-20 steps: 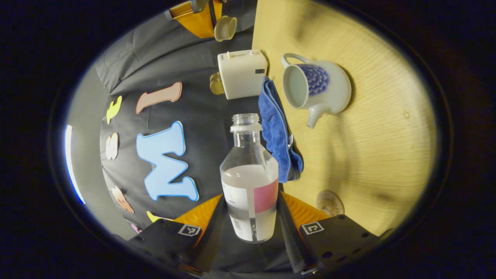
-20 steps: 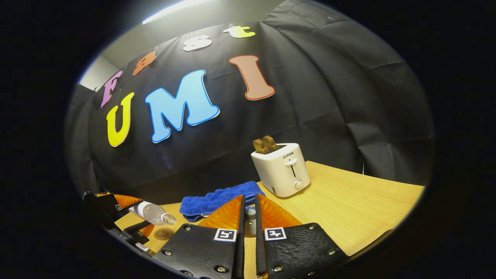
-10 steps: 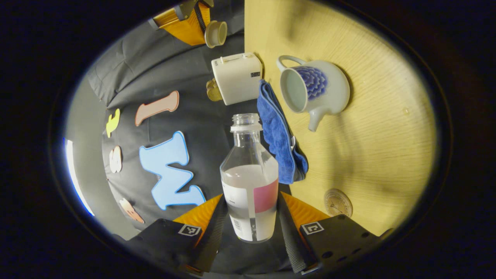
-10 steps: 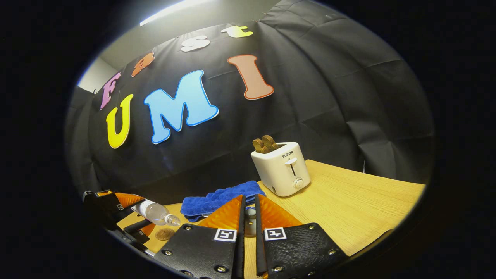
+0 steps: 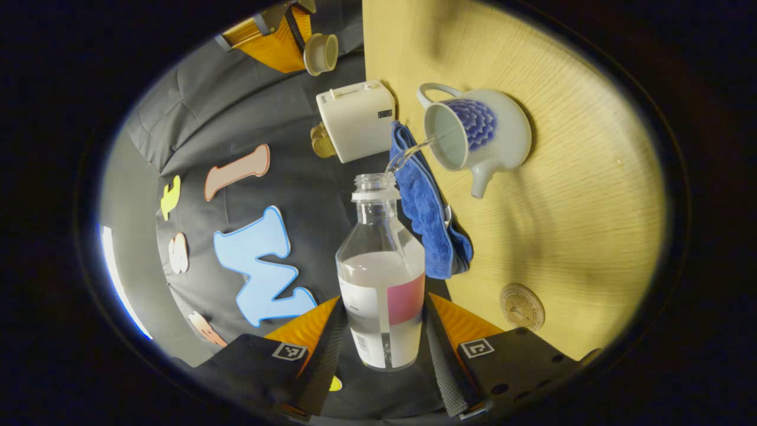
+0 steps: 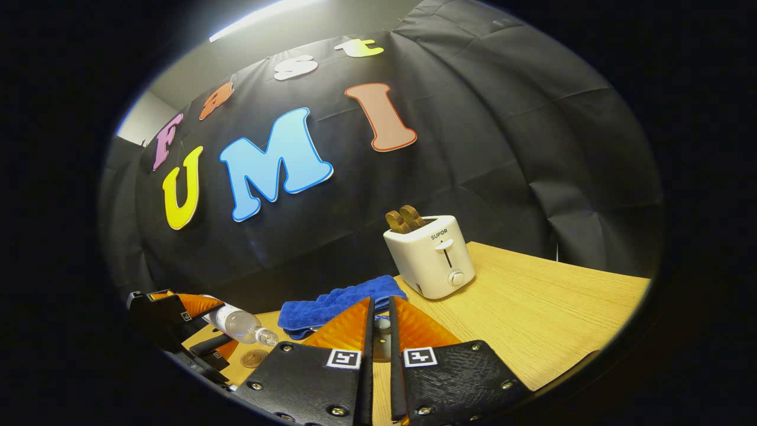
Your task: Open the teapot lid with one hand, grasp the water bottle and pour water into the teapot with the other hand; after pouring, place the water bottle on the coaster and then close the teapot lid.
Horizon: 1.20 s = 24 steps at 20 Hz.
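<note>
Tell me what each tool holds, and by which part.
Left tool: water bottle, gripped at its labelled lower body. Right tool: teapot lid, pinched by its knob.

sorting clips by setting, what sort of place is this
Likely a staged kitchen-style booth, not a real home: a light wooden tabletop set against a black cloth wall, holding a white toaster and a white teapot with a blue flower.

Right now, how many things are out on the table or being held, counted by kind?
Teapots: 1 (teapot)
Lids: 1 (teapot lid, held up)
Bottles: 1 (water bottle, pouring)
Toasters: 1 (toaster)
Cloths: 1 (blue cloth)
Coasters: 1 (coaster)
Total: 6
</note>
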Each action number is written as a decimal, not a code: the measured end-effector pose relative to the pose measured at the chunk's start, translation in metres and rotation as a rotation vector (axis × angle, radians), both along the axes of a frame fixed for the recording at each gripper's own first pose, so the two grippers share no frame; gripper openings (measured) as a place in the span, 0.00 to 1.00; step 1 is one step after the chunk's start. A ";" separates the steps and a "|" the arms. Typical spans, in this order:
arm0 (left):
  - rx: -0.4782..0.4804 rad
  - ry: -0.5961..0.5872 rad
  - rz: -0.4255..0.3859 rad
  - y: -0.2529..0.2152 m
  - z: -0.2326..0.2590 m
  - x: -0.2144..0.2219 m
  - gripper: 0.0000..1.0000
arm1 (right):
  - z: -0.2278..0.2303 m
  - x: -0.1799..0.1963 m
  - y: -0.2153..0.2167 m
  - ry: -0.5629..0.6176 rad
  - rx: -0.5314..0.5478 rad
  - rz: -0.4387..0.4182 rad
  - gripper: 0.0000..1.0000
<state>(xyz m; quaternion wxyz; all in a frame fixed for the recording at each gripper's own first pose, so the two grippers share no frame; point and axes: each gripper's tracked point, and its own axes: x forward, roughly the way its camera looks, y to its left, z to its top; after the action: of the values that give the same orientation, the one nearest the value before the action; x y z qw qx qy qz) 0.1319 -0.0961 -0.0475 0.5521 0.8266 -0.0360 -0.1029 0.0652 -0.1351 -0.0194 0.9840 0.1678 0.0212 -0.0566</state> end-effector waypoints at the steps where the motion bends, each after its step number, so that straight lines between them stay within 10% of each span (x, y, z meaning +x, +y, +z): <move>1: 0.003 0.000 -0.001 0.001 -0.001 0.001 0.84 | 0.000 0.000 0.000 -0.001 0.002 0.000 0.12; 24: 0.118 -0.025 -0.020 -0.005 0.007 0.000 0.84 | -0.001 -0.001 0.000 0.008 0.027 0.016 0.12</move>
<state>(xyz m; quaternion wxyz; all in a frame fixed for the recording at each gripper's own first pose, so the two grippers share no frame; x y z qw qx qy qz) 0.1324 -0.1011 -0.0405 0.5007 0.8587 -0.0449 -0.0998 0.0639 -0.1349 -0.0201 0.9819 0.1809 0.0271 -0.0490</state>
